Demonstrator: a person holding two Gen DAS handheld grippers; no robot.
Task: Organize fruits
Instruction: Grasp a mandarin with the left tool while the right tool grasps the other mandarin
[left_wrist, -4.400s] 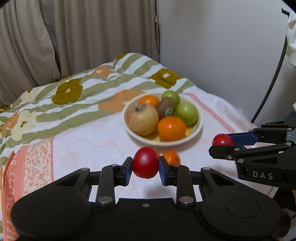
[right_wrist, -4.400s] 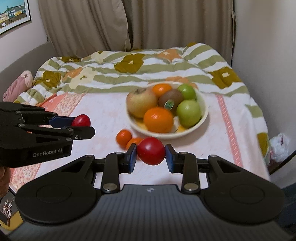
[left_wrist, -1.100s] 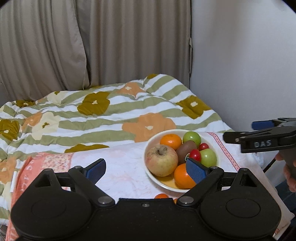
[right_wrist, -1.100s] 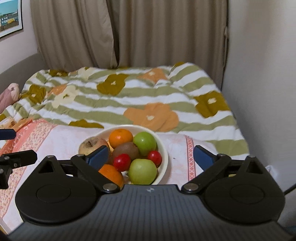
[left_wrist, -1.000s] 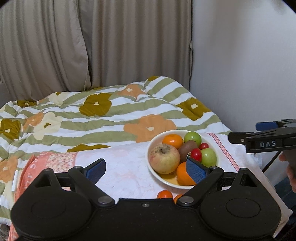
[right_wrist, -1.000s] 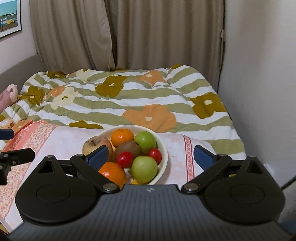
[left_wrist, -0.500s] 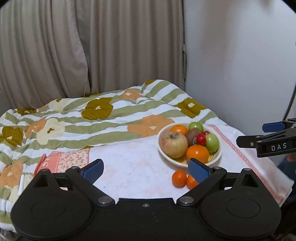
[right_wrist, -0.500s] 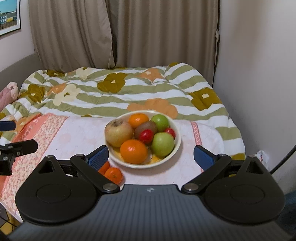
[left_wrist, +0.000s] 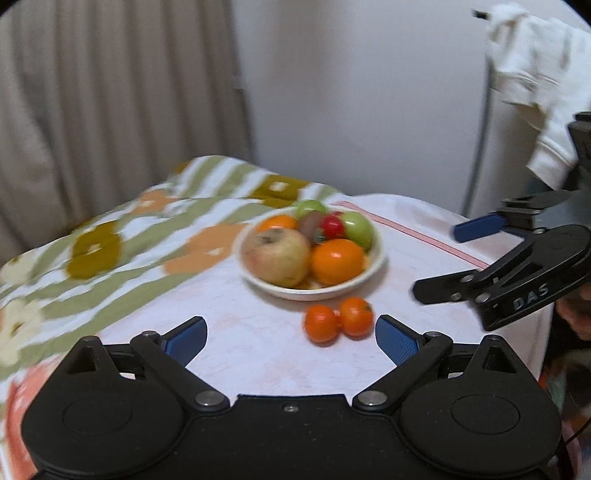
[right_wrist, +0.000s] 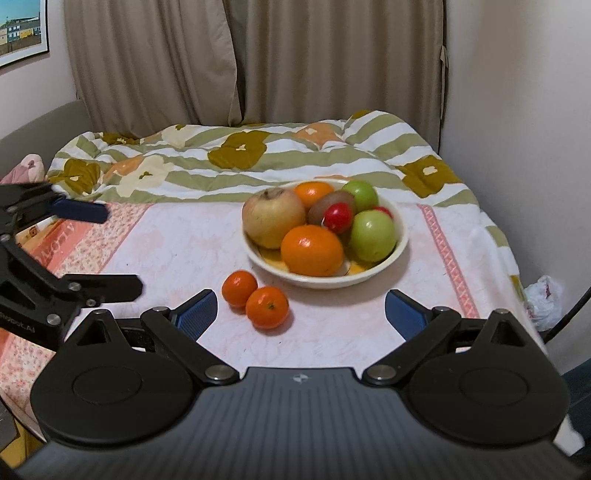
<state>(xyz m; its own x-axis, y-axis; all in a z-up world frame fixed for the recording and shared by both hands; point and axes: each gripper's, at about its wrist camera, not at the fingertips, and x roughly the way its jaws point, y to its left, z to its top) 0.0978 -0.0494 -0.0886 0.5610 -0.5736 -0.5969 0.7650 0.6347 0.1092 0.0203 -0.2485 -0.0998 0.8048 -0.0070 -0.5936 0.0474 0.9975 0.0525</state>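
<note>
Fruit sits ahead of both your tongs: your left tongs (left_wrist: 290, 334) are spread wide with nothing between the blue pads, and your right tongs (right_wrist: 301, 312) are spread just as wide and empty too. Seen from the right wrist, your left tongs (right_wrist: 107, 251) hang at the left edge, apart from the fruit; seen from the left wrist, your right tongs (left_wrist: 436, 260) hang at the right edge, with part of your hand (left_wrist: 574, 317) behind them. Just beyond your fingers, two small tangerines (right_wrist: 255, 297) lie touching each other on the pale pink cloth (right_wrist: 177, 243) that covers the bed, close to the near rim of the bowl but outside it. The cream bowl (right_wrist: 400, 240) holds a big yellowish apple (right_wrist: 273, 216) on the left, a large orange (right_wrist: 312, 249) at the front, a green apple (right_wrist: 373, 234) on the right, a red cherry tomato (right_wrist: 338, 218) in the middle, a kiwi (right_wrist: 328, 206) behind it, a smaller orange (right_wrist: 314, 192) and a second green fruit (right_wrist: 360, 194) at the back, and a second red tomato (right_wrist: 384, 211) mostly hidden behind the green apple. Further back a striped, flowered quilt (right_wrist: 240, 151) is bunched against beige curtains (right_wrist: 258, 59). The left wrist view is blurred.
</note>
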